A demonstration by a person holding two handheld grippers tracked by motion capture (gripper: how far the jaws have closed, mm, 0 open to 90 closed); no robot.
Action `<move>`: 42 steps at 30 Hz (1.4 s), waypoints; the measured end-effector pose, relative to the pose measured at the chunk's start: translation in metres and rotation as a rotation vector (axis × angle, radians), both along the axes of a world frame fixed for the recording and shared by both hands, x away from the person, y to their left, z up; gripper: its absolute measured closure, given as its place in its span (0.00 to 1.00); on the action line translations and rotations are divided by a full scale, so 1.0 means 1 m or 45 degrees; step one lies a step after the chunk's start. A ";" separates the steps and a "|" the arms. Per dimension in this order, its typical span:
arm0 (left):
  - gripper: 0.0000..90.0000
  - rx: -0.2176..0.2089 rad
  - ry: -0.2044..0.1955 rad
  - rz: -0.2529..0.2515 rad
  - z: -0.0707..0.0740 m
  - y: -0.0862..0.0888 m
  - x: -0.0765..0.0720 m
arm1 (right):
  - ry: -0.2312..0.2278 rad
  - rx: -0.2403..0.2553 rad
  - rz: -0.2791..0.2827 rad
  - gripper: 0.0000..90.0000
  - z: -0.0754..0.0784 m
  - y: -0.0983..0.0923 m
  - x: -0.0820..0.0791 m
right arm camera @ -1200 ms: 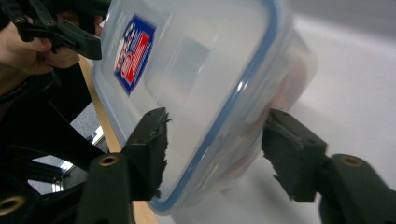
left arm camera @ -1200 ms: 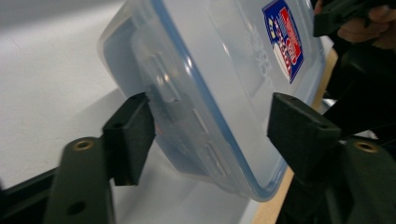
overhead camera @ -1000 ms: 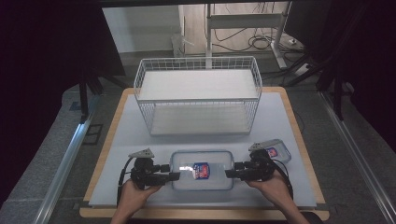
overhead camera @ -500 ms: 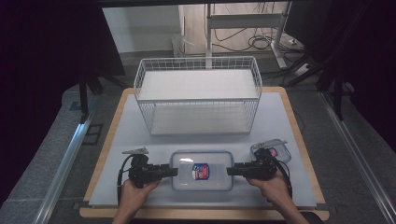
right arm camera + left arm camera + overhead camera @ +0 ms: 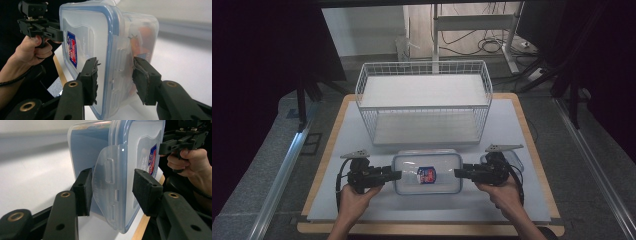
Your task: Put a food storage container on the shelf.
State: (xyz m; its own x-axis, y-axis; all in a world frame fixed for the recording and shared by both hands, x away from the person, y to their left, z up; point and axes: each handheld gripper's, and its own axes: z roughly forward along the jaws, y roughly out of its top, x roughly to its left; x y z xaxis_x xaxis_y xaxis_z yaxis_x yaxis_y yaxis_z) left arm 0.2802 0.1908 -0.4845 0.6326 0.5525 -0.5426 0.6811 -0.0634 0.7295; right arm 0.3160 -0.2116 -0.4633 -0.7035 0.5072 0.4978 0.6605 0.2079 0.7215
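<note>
A clear plastic food container (image 5: 427, 173) with a blue-sealed snap lid is seen lying flat near the front of the white counter (image 5: 337, 150), just in front of a white wire basket (image 5: 424, 102). It is flanked at its two short ends by the left tool (image 5: 394, 174) and the right tool (image 5: 459, 173), each held level in a hand. In the left gripper view the side latch flap (image 5: 107, 192) is seen between the two black pads (image 5: 83, 192): one pad appears to touch the flap's outer face, while a clear gap is left between the other pad and the lid, so the jaws are judged to stand apart around the latch, having just been closing on it. In the right gripper view the opposite latch (image 5: 120, 67) is likewise bracketed, with gaps visible on both sides, those jaws also having just been narrowing. The work is judged to be at an early stage: both tools are placed on the end latches, but neither flap is yet clamped or moved, and the lid is still seated. Whether the latches are locked or already released cannot be made out. The orange contents (image 5: 141, 42) are blurred behind the wall, and a second small container (image 5: 514, 160) is mostly covered by the right tool.
</note>
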 end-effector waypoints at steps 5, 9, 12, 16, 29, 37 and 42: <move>0.57 0.007 -0.050 0.005 0.016 0.002 0.005 | -0.039 0.010 0.003 0.62 0.014 0.001 0.005; 0.57 0.017 -0.096 0.013 0.036 0.003 0.010 | -0.092 0.009 0.007 0.62 0.032 0.003 0.010; 0.57 0.022 -0.118 0.015 0.049 0.003 0.014 | -0.122 0.014 0.011 0.62 0.045 0.004 0.014; 0.57 0.032 -0.146 0.017 0.064 0.005 0.019 | -0.144 0.027 0.017 0.62 0.059 0.005 0.021; 0.57 0.026 -0.187 0.050 0.108 0.012 0.041 | -0.186 0.058 0.018 0.62 0.097 0.012 0.045; 0.57 0.005 -0.217 0.086 0.135 0.018 0.058 | -0.186 0.085 0.014 0.62 0.120 0.017 0.065; 0.57 -0.008 -0.228 0.097 0.152 0.022 0.071 | -0.206 0.094 0.013 0.62 0.137 0.021 0.077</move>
State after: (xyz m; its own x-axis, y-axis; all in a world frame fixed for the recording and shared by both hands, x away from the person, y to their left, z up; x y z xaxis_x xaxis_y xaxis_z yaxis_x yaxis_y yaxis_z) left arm 0.3507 0.2127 -0.3324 0.6757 0.5997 -0.4287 0.5429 -0.0115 0.8397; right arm 0.3933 -0.1906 -0.3264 -0.7822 0.4659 0.4136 0.5328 0.1563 0.8317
